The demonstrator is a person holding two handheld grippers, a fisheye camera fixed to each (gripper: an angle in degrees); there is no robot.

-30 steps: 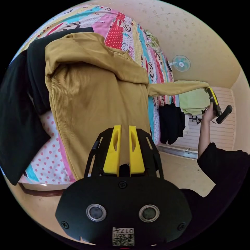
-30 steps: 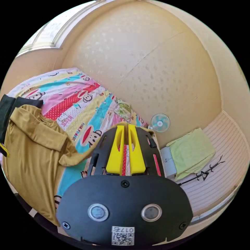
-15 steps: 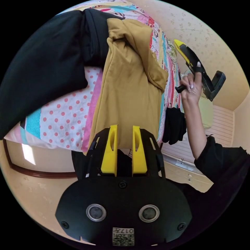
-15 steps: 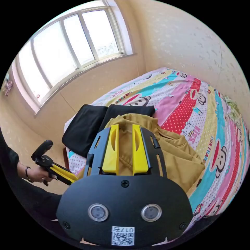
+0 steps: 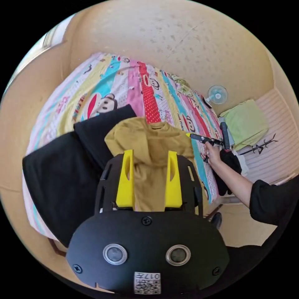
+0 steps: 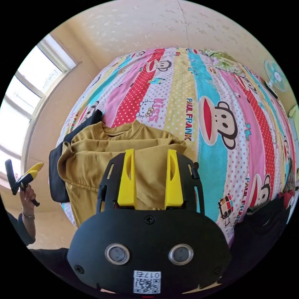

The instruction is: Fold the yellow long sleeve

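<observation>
With both sleeves already laid in across its body, the yellow shirt (image 6: 124, 152) lies as a narrow strip on the bed (image 6: 218, 93), collar toward the wall and hem hanging at the bed's near edge beside the person, so the job looks roughly half done; what seems left is to bring the hem up toward the collar once or twice and smooth the bundle. The left tool (image 5: 149, 162) hovers above the shirt's lower half with its jaws spread wide and nothing between them, and the right tool (image 6: 149, 162) likewise hangs released over the shirt, apart from the cloth. In the left gripper view the right tool (image 5: 202, 138) sits in a hand (image 5: 213, 154) just beside the shirt's far shoulder; in the right gripper view the left tool (image 6: 26, 177) is held well off the shirt toward the window (image 6: 18, 102). Black clothing (image 5: 59, 177) lies touching the shirt on its window side. The bed wears a striped, cartoon-printed sheet; beyond the shirt stands a pale speckled wall (image 5: 174, 40), with a small fan (image 5: 217, 94) and a green cloth (image 5: 246, 121) off past the bed's far end.
</observation>
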